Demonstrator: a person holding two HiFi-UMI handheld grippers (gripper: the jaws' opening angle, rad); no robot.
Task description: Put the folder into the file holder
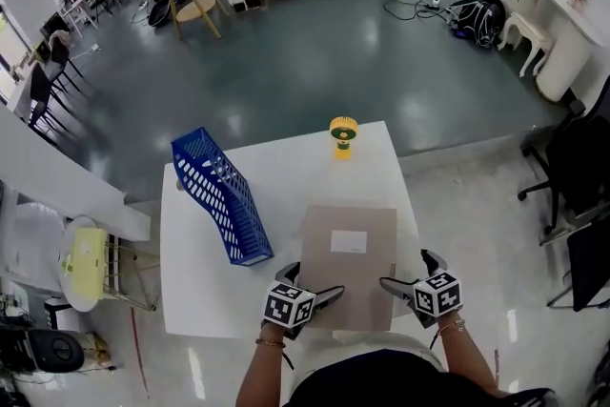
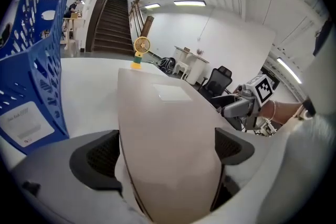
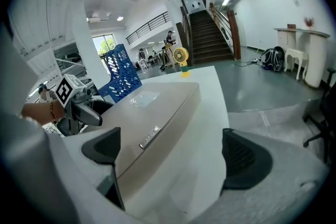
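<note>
Beige folder [image 1: 348,267] lies flat on the white table [image 1: 200,291], close to the near edge, with the blue file holder [image 1: 221,195] just beside it on its left. I see my left gripper [image 1: 313,282] with its jaws spread wide and the folder's near left corner between them. My right gripper [image 1: 408,270] is spread too, at the folder's near right edge, not clamping it. A yellow fan [image 1: 343,136] stands at the table's far edge.
</note>
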